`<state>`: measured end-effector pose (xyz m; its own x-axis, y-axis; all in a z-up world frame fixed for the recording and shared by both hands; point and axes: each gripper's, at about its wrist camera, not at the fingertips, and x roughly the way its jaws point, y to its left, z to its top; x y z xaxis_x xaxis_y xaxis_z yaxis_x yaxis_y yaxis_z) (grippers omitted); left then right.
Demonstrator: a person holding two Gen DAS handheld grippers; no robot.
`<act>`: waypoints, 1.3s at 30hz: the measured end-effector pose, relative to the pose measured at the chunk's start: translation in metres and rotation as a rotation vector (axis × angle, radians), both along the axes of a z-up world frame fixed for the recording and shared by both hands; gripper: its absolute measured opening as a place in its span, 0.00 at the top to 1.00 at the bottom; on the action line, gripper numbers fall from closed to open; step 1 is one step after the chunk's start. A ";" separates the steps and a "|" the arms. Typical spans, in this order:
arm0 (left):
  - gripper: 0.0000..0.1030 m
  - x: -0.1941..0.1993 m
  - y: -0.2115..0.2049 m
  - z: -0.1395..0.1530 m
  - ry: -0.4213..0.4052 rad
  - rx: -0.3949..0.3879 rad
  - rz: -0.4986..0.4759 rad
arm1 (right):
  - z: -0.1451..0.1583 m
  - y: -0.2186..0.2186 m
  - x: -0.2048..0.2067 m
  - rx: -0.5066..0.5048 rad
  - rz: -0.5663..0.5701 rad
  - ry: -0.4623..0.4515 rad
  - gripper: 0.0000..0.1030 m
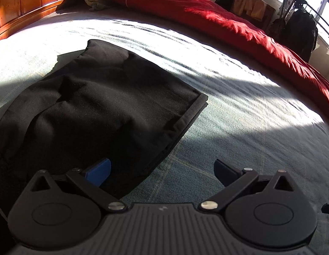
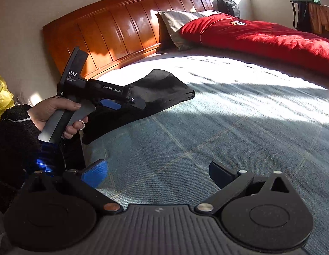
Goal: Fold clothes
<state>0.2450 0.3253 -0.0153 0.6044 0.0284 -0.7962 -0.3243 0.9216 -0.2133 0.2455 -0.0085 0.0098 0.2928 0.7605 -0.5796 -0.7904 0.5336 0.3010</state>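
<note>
Left gripper: jaws wide apart, holding nothing, low over the bed. The garment, black and folded, lies flat on the bed at 10 o'clock from it, its hemmed edge just beyond the left finger.

Right gripper: jaws apart, empty. The garment lies at 11 o'clock, well apart. A hand grips the left gripper's handle there. Red quilt at 1 o'clock.
</note>
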 end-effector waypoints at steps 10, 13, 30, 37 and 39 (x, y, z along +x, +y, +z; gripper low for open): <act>0.00 -0.042 0.003 0.026 -0.098 0.098 0.065 | -0.004 0.005 0.001 -0.014 -0.058 0.018 0.00; 0.00 -0.043 0.021 0.007 -0.058 0.059 0.100 | -0.007 0.015 0.005 -0.029 -0.058 0.026 0.00; 0.00 -0.059 0.043 -0.029 -0.156 -0.109 0.119 | -0.016 0.053 0.026 -0.035 -0.018 0.108 0.00; 0.00 -0.056 0.038 -0.031 -0.180 -0.066 0.142 | -0.022 0.050 0.037 -0.028 -0.032 0.156 0.00; 0.00 -0.056 0.034 -0.031 -0.179 -0.032 0.137 | -0.023 0.047 0.040 -0.024 -0.041 0.165 0.00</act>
